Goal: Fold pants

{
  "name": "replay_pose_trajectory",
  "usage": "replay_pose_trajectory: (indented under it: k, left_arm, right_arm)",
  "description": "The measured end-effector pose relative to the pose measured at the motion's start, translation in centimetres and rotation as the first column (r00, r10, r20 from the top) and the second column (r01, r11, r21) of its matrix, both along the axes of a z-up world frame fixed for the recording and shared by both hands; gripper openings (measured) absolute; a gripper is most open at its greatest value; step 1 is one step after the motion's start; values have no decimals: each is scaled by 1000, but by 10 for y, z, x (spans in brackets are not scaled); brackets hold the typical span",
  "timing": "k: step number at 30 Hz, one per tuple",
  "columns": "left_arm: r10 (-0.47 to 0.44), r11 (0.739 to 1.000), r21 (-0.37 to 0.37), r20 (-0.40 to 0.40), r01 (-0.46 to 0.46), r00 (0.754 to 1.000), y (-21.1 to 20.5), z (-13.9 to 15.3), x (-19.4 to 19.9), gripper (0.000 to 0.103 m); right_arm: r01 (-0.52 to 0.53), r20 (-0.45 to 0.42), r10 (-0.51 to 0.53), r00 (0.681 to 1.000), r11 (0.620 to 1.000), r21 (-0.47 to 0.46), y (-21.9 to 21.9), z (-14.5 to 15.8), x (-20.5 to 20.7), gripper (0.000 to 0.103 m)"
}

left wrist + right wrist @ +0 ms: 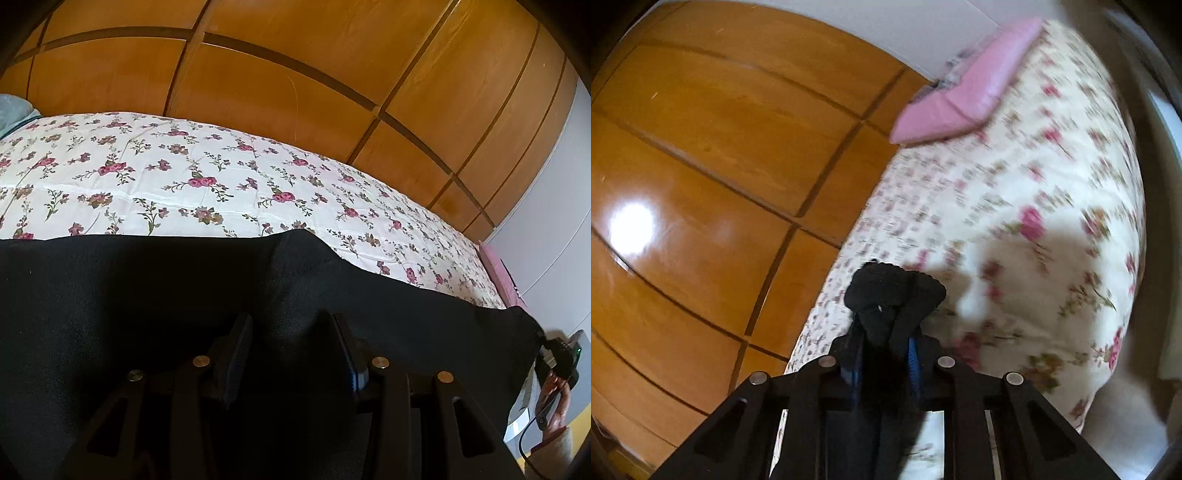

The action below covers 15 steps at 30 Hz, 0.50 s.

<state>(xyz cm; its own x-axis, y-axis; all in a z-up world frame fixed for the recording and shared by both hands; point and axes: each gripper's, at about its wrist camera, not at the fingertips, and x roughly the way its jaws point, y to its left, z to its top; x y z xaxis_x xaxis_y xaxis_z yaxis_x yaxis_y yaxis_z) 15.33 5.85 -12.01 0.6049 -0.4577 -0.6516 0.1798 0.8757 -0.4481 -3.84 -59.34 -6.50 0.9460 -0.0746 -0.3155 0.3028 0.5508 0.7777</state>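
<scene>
My right gripper (pixel 882 328) clenched a bunched end of the soft, limp black pants (pixel 147 295); my left gripper (pixel 291 354) pinched their fabric, best held at edges.

One pants (pixel 147 295), one pillow (pixel 960 96), two grippers (pixel 291 343) (pixel 886 332)

Black pants (pixel 147 295), white bedspread (pixel 184 184) with pink roses and green sprigs, honey-brown wooden wardrobe (pixel 295 74), pink cushion (pixel 967 92)
</scene>
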Motion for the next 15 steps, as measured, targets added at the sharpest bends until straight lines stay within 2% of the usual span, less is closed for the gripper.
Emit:
replay_pose_trajectory:
  k: [3, 6, 11, 15]
  left_arm:
    - [1, 1000, -25, -1, -1, 1000, 3, -1, 0, 44]
    - [3, 999, -48, -1, -3, 1000, 5, -1, 0, 44]
    - [6, 997, -75, 7, -5, 1000, 9, -1, -3, 44]
    - [8, 994, -105, 10, -7, 1000, 12, -2, -3, 44]
  right_arm:
    - [-15, -31, 11, 999, 993, -116, 26, 33, 6, 20]
    - [-35, -46, 25, 999, 971, -238, 55, 62, 4, 19]
    - [-89, -31, 84, 996, 891, -445, 117, 109, 7, 19]
    - [-148, -25, 160, 987, 824, -547, 168, 130, 6, 19]
